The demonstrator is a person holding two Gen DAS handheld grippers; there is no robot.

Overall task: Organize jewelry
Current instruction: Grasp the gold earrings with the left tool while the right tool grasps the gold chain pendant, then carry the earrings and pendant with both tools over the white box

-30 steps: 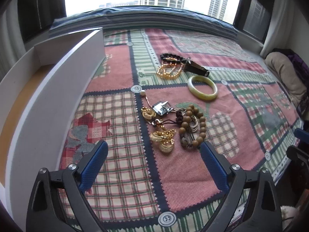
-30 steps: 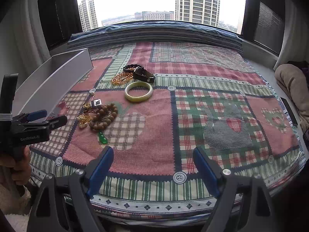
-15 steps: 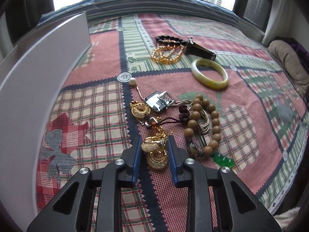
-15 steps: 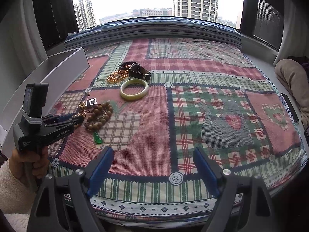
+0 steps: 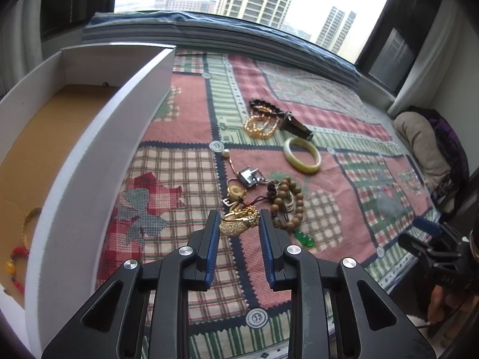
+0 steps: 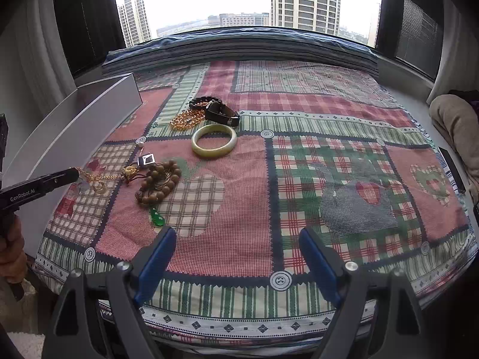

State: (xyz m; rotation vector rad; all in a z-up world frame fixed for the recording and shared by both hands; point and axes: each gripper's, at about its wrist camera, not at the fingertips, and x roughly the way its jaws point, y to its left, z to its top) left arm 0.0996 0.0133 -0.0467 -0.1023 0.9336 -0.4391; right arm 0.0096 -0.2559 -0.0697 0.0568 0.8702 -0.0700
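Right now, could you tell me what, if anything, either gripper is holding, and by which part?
The left gripper pinches the gold bracelet across its wide mesh band, lifted with chain trailing. The right gripper is open and holds nothing.

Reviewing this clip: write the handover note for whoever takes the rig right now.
Left gripper: shut on the gold bracelets, lifted toward the white box; a gold chain appears to trail back to the pile.
Right gripper: open, holding nothing, at the near edge of the patchwork cloth.
Done: a gold bangle and red bead bracelet lie in the box.
Left: wooden bead bracelet, green pendant, jade bangle, amber beads, watch.
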